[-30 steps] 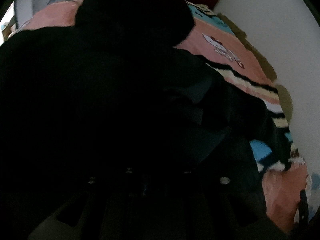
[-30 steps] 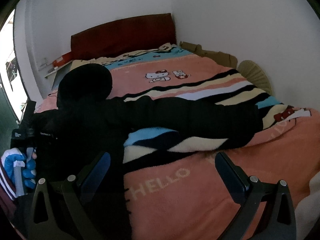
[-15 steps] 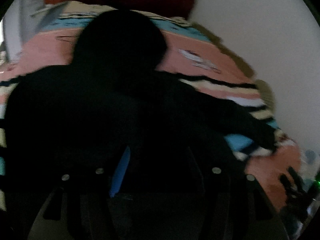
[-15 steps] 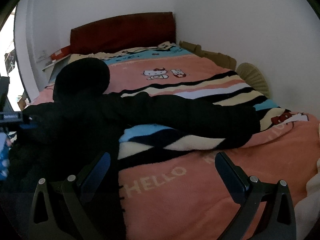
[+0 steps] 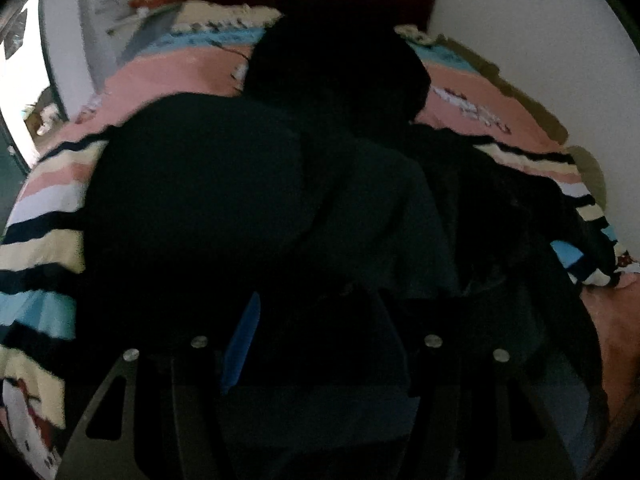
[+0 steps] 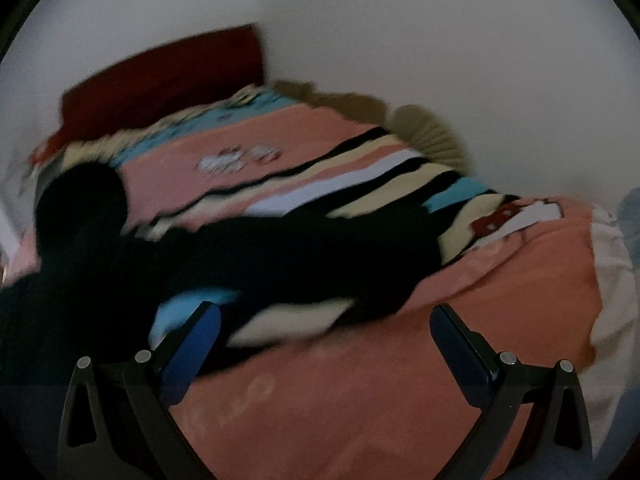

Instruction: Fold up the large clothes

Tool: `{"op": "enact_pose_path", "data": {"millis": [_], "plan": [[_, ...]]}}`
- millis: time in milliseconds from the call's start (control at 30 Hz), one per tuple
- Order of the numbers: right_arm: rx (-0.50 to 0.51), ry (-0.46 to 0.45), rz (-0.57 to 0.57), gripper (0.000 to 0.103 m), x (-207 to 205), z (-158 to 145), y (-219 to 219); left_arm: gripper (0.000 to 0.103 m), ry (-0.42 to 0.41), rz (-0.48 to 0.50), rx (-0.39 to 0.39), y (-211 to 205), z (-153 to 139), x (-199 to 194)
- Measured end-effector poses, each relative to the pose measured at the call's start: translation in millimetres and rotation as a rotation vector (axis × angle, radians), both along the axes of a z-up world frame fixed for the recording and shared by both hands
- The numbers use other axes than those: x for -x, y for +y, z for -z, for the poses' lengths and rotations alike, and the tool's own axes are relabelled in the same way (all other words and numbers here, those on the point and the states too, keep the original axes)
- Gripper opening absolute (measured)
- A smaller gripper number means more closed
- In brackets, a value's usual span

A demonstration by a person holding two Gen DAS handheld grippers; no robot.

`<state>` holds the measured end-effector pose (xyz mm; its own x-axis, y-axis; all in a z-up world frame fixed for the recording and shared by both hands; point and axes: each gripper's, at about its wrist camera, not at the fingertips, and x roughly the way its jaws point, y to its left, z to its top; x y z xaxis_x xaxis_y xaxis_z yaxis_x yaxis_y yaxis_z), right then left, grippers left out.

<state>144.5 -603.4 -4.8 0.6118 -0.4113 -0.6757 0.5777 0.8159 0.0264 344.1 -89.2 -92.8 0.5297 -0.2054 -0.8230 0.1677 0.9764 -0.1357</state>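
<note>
Bedroom with a striped pink blanket (image 6: 360, 380) on the bed.
Black hooded garment (image 5: 224, 208) lies spread across the blanket's left and middle; left gripper (image 5: 328, 344) hangs over it, jaws apart, while right gripper (image 6: 324, 340) stands wide open, empty.

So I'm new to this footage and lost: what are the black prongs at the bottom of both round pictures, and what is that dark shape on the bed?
No robot here: a person carries a two-finger gripper in each hand, with a fisheye camera on each looking along its fingers. The prongs are those fingers. One picture looks past the left gripper, open, over a black hooded garment spread on a striped pink blanket. The other looks past the right gripper, open and empty, toward the garment's outstretched sleeve.
</note>
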Motion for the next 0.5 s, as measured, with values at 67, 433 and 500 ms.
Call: {"op": "enact_pose_path", "data": {"millis": [67, 433, 500], "plan": [[-0.034, -0.024, 0.059, 0.103, -9, -6, -29, 0.056, -0.037, -0.016, -0.001, 7, -1, 10], [-0.241, 0.062, 0.267, 0.096, -58, 40, -169, 0.057, -0.107, -0.013, -0.041, -3, 27, 20], [-0.275, 0.078, 0.274, 0.093, -63, 54, -178, 0.057, -0.105, -0.013, -0.036, -2, 29, 19]]}}
